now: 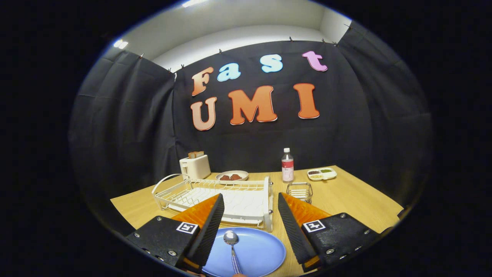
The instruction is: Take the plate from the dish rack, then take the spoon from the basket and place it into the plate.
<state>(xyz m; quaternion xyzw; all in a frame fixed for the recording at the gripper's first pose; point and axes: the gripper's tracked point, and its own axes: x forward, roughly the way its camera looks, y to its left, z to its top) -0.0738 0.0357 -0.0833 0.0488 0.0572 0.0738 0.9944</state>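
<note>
Your gripper (250, 215) holds its two fingers wide apart, and nothing is pressed between them; each finger carries a small black-and-white square marker that cannot be read as words. Between the fingers, close to you, lies the blue plate (261, 254) on the wooden table (346, 196), and the spoon (231, 244) rests in the plate with its shiny bowl pointing away from you. The spoon's handle has a blue-and-white check pattern, and its end is cut off at the lower edge, where a small orange-brown spot is too little to identify. Just beyond the plate stands the white dish rack (230, 198), partly hidden behind the left finger. To the right of the rack, just past the right fingertip, you see the small wire basket (300, 191). Farther back there is a white toaster (195, 166) with slices in it; the dark mark on its front is too small to read. Beside it stands a dish with brown pieces (232, 176), then a bottle (287, 165) with a red label whose writing is not legible, and a divided tray (322, 174) with small portions of food.
</note>
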